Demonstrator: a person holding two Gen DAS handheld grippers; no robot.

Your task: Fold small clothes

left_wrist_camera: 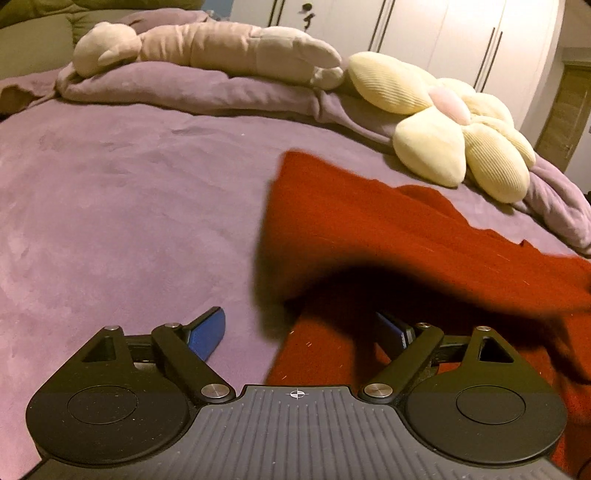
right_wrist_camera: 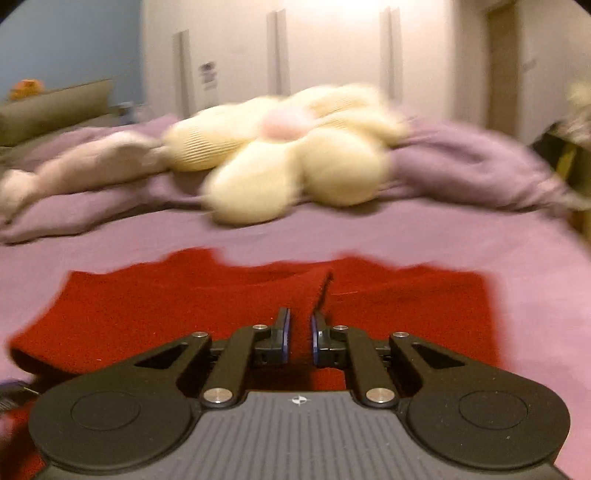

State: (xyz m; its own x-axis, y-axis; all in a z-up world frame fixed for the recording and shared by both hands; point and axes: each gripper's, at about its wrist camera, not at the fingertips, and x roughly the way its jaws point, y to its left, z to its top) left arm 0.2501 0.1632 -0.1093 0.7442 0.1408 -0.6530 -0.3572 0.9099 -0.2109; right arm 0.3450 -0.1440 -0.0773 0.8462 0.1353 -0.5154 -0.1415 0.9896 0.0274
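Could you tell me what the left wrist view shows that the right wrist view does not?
Only the left wrist view shows the left gripper open, its fingers wide apart, and a lifted fold of the red garment hanging over the right one. Only the right wrist view shows the right gripper shut on a ridge of that garment. Both show the purple bedcover, the flower cushion and the white wardrobe.

The garment lies spread on the bed, toward its near edge. Behind it, a flower cushion rests on the bunched blanket along the far edge, with a long plush toy to its left.
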